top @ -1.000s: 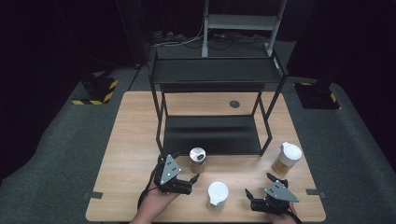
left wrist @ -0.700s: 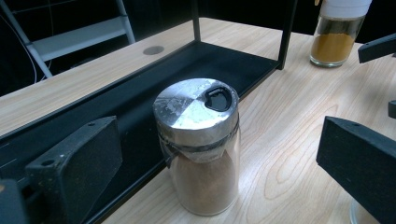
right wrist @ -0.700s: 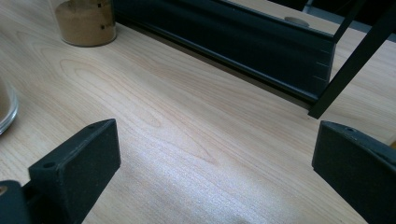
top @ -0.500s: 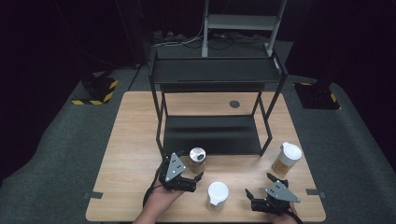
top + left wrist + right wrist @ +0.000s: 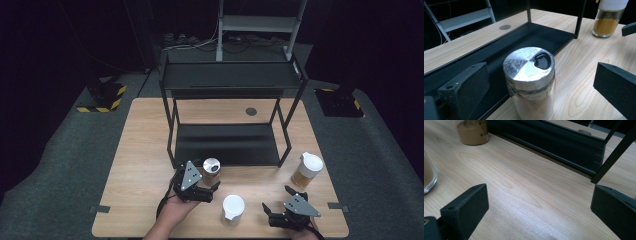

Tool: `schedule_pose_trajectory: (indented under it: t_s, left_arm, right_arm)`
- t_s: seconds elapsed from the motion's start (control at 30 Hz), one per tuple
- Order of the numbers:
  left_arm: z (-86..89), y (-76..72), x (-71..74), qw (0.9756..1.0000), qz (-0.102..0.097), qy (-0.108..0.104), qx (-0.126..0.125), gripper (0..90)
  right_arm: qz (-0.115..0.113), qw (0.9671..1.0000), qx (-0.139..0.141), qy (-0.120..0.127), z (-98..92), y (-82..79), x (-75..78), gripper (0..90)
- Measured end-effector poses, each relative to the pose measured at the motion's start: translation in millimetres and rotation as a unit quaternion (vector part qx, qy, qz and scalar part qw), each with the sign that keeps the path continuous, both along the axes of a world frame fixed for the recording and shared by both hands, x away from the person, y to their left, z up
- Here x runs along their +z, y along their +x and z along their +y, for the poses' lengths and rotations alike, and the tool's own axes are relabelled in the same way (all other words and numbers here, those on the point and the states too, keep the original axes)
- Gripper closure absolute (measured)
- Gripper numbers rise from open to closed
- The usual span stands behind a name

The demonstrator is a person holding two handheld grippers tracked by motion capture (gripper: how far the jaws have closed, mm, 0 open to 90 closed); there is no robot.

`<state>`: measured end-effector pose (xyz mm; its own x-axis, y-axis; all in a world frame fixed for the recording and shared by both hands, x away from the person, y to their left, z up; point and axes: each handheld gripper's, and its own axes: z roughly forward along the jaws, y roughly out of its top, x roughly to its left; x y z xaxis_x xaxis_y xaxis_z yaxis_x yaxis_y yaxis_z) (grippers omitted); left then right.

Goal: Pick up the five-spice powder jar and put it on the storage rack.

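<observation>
The steel-lidded jar (image 5: 530,82) stands upright on the counter (image 5: 145,150) just in front of the black rack (image 5: 227,140), at its front-left corner, and the left claw (image 5: 534,82) is spread wide with a jaw on either side of it (neither touches the glass). The right claw (image 5: 281,200), also released and empty, rests low at the counter's near edge, right of the white-lidded jar (image 5: 233,207), with the spice jar (image 5: 306,170) beyond it beside the rack's right leg.

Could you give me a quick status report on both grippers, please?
Left gripper open, jaws astride the silver-lid jar, not clamped. Right gripper open, idle over bare table. Shelf rack right behind the jar.
</observation>
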<state>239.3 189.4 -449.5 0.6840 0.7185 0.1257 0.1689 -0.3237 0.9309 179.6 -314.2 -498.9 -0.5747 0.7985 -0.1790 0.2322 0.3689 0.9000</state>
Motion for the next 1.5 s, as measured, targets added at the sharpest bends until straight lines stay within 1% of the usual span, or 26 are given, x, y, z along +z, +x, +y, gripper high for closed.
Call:
schedule_pose_trajectory:
  t_s: [0.27, 0.47, 0.57, 0.8, 1.07, 1.23, 1.5]
  left_arm:
    - [-2.4, 4.7, -1.5, 1.0000, 0.003, 0.002, 0.002, 0.4]
    - [-3.4, 8.3, -4.8, 1.0000, 0.007, -0.001, 0.005, 0.4]
    - [-4.1, 9.9, -5.7, 1.0000, 0.008, 0.001, 0.005, 0.4]
    - [-5.0, 13.2, -8.7, 0.9998, 0.011, -0.006, 0.012, 0.5]
    - [-3.3, 19.0, -11.6, 0.9994, 0.021, -0.020, 0.018, 0.8]
    - [-2.4, 21.4, -13.7, 0.9992, 0.023, -0.026, 0.018, 2.9]
    - [0.8, 25.2, -17.8, 0.9990, 0.023, -0.039, 0.006, 10.6]
  right_arm:
    - [0.002, 1.0000, 0.003, -0.001, -0.2, 0.5, 0.5, 1.2]
    - [0.002, 1.0000, 0.005, -0.002, -0.2, 0.7, 0.7, 1.3]
    - [0.002, 1.0000, 0.006, -0.003, -0.3, 0.9, 0.8, 1.3]
    - [0.002, 1.0000, 0.004, -0.002, -0.2, 0.8, 0.7, 1.3]
    - [0.003, 1.0000, 0.006, -0.003, -0.2, 1.0, 0.9, 1.3]
    - [0.003, 1.0000, 0.007, -0.001, -1.1, 1.3, 0.9, 1.3]
    - [0.003, 1.0000, 0.002, -0.001, -0.3, 0.7, 0.8, 1.3]
